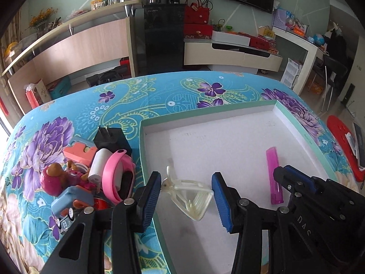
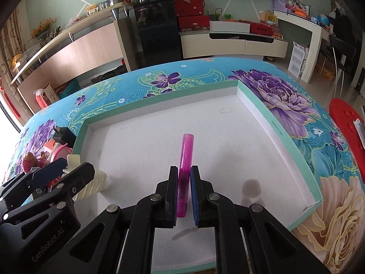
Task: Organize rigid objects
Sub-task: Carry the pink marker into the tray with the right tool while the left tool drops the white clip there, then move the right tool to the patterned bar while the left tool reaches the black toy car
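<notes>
R claw [image 2: 183,191] clenched on pink tube [image 2: 186,159], frame center, over white box [image 2: 282,123]. L claw [image 1: 186,196] grips cream hair clip [image 1: 191,194] w/ box's left wall below. I'd lower both close to the floor before releasing, keeping claws apart.

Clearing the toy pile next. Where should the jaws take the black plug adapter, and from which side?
Grip the black plug adapter across its flat-sided body, below the prongs, probably coming down from above: it stands behind the toys, prongs tilted up, its near side crowded.
</notes>
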